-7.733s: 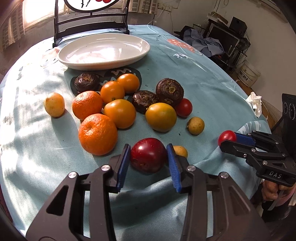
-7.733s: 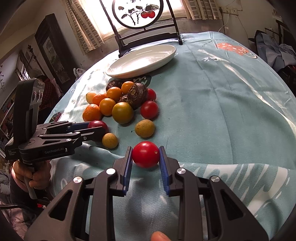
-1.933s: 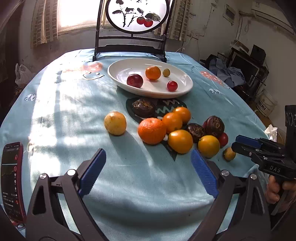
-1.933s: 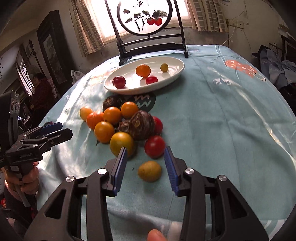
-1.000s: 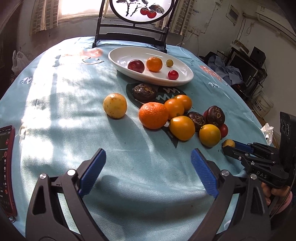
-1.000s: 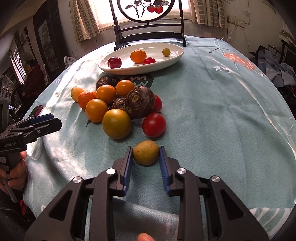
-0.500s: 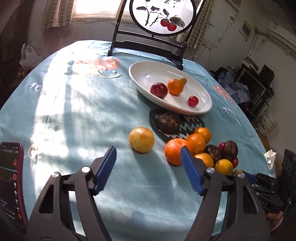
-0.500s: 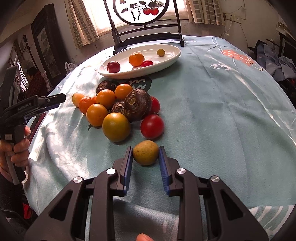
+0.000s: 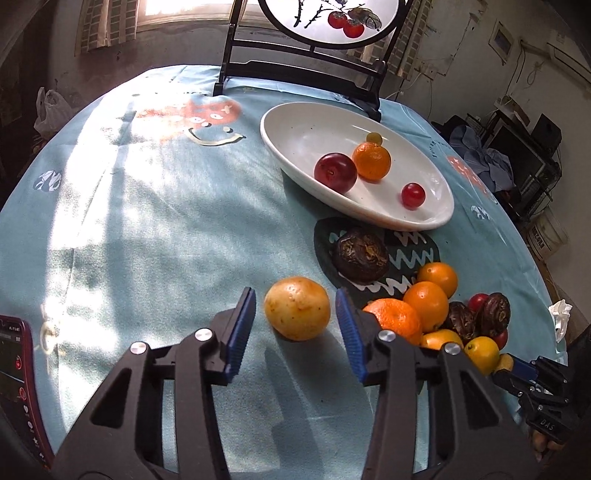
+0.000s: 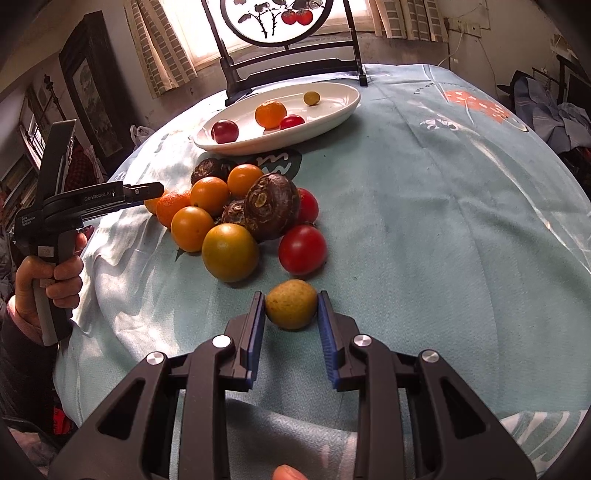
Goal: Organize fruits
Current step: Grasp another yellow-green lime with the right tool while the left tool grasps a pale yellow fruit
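Observation:
A white oval plate (image 9: 295, 129) holds a dark red plum (image 9: 335, 172), an orange (image 9: 371, 161), a cherry tomato (image 9: 413, 195) and a small green fruit (image 9: 374, 138). My left gripper (image 9: 295, 314) is open around a large yellow fruit (image 9: 297, 308) on the cloth, with gaps on both sides. My right gripper (image 10: 291, 306) is shut on a small yellow-brown fruit (image 10: 291, 303) resting on the cloth. A pile of oranges (image 10: 208, 195), dark brown fruits (image 10: 271, 206) and red tomatoes (image 10: 302, 249) lies between us.
The round table has a light blue cloth (image 10: 443, 221). A black stand with a painted round panel (image 9: 325, 22) rises behind the plate. A phone (image 9: 14, 373) lies at the left edge. The plate also shows in the right wrist view (image 10: 332, 110).
My left gripper has moved forward and narrowed around the large yellow fruit. My right gripper has stayed shut on the small yellow-brown fruit.

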A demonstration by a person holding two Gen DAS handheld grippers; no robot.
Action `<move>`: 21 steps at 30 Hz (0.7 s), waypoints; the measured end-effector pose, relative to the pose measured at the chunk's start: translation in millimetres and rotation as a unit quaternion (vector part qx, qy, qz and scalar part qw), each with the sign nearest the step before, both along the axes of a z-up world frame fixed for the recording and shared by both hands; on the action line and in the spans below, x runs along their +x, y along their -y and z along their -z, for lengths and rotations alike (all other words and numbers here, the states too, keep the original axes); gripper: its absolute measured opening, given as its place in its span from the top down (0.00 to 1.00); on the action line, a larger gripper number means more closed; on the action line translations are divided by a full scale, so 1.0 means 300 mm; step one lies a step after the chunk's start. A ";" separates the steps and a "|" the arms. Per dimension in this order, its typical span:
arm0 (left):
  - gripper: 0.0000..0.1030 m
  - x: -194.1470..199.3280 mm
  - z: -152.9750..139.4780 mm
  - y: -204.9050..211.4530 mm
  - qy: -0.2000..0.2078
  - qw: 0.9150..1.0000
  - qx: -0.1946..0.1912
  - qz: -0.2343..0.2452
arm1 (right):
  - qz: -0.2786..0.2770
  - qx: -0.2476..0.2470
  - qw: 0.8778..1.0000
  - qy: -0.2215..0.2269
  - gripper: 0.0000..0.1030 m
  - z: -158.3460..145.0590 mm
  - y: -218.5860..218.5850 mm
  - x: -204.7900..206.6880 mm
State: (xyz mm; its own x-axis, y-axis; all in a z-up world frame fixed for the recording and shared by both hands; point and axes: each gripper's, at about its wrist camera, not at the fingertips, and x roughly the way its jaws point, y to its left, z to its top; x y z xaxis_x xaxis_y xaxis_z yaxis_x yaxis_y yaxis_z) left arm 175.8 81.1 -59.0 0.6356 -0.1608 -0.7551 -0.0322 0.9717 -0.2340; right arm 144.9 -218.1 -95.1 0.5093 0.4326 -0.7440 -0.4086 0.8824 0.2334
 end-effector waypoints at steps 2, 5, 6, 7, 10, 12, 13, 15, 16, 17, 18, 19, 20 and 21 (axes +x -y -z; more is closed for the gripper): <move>0.57 0.005 0.011 0.007 -0.006 1.000 -0.001 0.003 | 0.000 0.002 1.000 -0.001 0.72 0.000 0.002 0.001; 0.60 0.008 0.024 0.014 -0.013 1.000 0.006 0.004 | 0.000 0.002 1.000 -0.001 0.72 0.001 0.003 0.002; 0.60 0.008 0.026 0.015 -0.014 1.000 0.006 0.004 | 0.000 0.002 1.000 -0.001 0.72 0.001 0.003 0.002; 0.62 0.008 0.028 0.014 -0.014 1.000 0.008 0.003 | 0.000 0.002 1.000 -0.001 0.72 0.001 0.003 0.002; 0.63 0.004 0.027 0.013 -0.013 1.000 0.008 0.001 | 0.000 0.003 1.000 -0.001 0.72 0.001 0.002 0.002; 0.63 0.000 0.025 0.011 -0.011 1.000 0.006 -0.001 | -0.001 0.004 1.000 0.001 0.72 0.000 0.002 0.000; 0.63 -0.003 0.021 0.009 -0.009 1.000 0.004 -0.002 | -0.002 0.006 1.000 0.004 0.72 -0.002 0.003 -0.003; 0.63 -0.011 0.006 0.003 0.001 1.000 -0.004 -0.007 | -0.004 0.012 1.000 0.009 0.72 -0.009 0.007 -0.007; 0.63 -0.014 -0.005 0.000 0.006 1.000 -0.009 -0.010 | -0.006 0.016 1.000 0.011 0.72 -0.012 0.008 -0.009; 0.63 -0.016 -0.018 0.000 0.013 1.000 -0.015 -0.011 | -0.008 0.021 1.000 0.014 0.72 -0.016 0.011 -0.010; 0.63 -0.013 -0.032 0.002 0.019 1.000 -0.021 -0.011 | -0.010 0.026 0.999 0.018 0.72 -0.022 0.012 -0.013; 0.63 -0.009 -0.046 0.010 0.024 0.999 -0.026 -0.009 | -0.013 0.031 0.999 0.024 0.72 -0.030 0.012 -0.015; 0.63 -0.001 -0.061 0.021 0.030 0.999 -0.029 -0.005 | -0.015 0.037 0.999 0.030 0.72 -0.041 0.010 -0.014; 0.63 0.012 -0.076 0.035 0.036 0.999 -0.031 -0.002 | -0.016 0.043 0.998 0.036 0.72 -0.056 0.005 -0.009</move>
